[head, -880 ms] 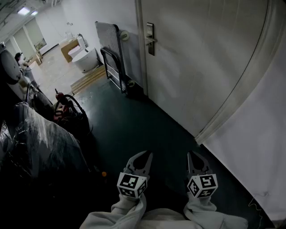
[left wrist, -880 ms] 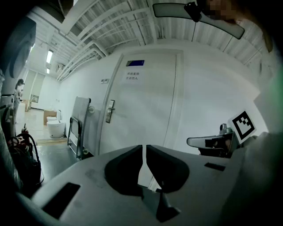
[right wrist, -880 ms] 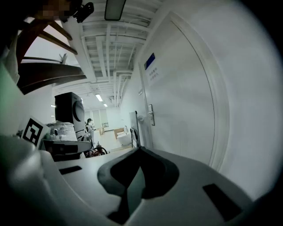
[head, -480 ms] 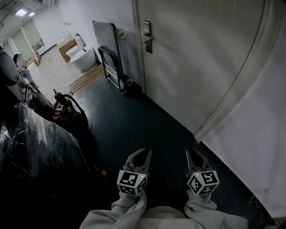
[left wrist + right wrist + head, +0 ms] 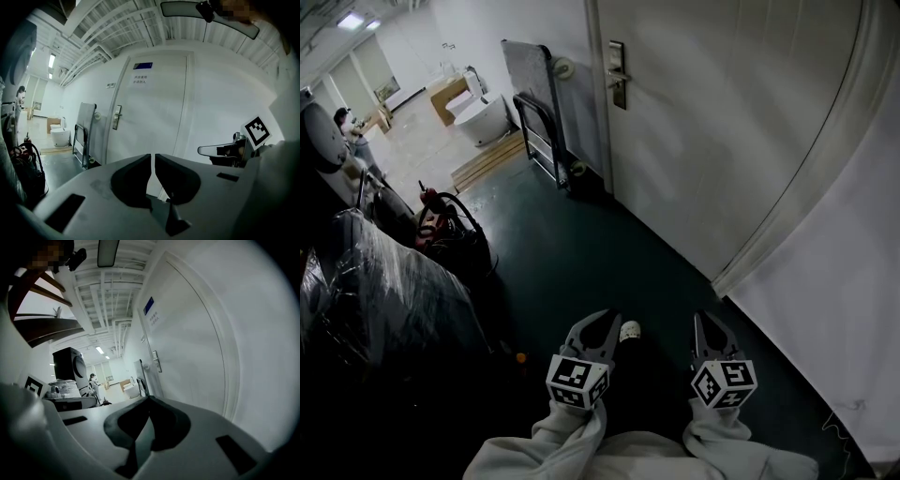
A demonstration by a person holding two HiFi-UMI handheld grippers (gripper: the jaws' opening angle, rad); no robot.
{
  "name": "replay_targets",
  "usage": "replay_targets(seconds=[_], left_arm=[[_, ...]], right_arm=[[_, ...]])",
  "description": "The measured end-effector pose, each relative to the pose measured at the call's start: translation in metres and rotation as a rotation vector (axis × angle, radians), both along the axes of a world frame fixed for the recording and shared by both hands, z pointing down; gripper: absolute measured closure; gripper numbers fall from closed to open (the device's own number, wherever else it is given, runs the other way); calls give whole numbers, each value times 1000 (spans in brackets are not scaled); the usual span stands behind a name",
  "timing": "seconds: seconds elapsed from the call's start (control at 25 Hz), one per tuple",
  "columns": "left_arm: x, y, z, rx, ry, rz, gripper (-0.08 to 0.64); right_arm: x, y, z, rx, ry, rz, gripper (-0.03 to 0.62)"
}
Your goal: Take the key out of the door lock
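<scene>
The white door [image 5: 722, 122] stands shut several steps ahead of me. Its metal lock plate with a lever handle [image 5: 618, 75] is near the door's left edge; it also shows as the lock plate [image 5: 116, 117] and lock plate [image 5: 156, 361] in the gripper views. The key is too small to make out. My left gripper [image 5: 598, 328] and right gripper [image 5: 710, 330] hang low over the dark green floor, far from the lock. Both are shut and hold nothing. The left gripper [image 5: 153, 157] shows only a thin slit between its jaws; the right gripper [image 5: 147, 399] has its jaws together.
A folded hand trolley [image 5: 546, 122] leans on the wall left of the door. Plastic-wrapped dark goods [image 5: 384, 300] and a red tool with hoses [image 5: 441, 220] line the left. White sheeting [image 5: 834, 281] hangs at the right. A shoe tip [image 5: 629, 331] shows between the grippers.
The view has shifted slightly and a shoe tip has come into sight between the grippers. Both grippers keep their places and stay shut.
</scene>
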State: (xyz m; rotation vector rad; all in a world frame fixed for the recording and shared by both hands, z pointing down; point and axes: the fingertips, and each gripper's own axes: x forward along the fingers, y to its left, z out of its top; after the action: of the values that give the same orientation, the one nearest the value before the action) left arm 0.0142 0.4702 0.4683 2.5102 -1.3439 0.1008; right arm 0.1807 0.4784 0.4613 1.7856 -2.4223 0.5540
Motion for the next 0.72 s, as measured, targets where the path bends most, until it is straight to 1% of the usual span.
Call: replay_targets(seconds=[0.12,0.36,0.52,0.72], left_arm=[[0,-6,2,2,-2,2,526],[0,-33,8,-8,6,-12,526],[4,-64,8,-10,14,-14,526],[10,-114,4,-4,19,-19,526]], right_arm=[[2,-7,1,-2,-5,12,551],[3,-32,5,-8,2,1,551],[7,-63,5,-1,0,4,551],[11,-108,2,-3,-1,-8,551]])
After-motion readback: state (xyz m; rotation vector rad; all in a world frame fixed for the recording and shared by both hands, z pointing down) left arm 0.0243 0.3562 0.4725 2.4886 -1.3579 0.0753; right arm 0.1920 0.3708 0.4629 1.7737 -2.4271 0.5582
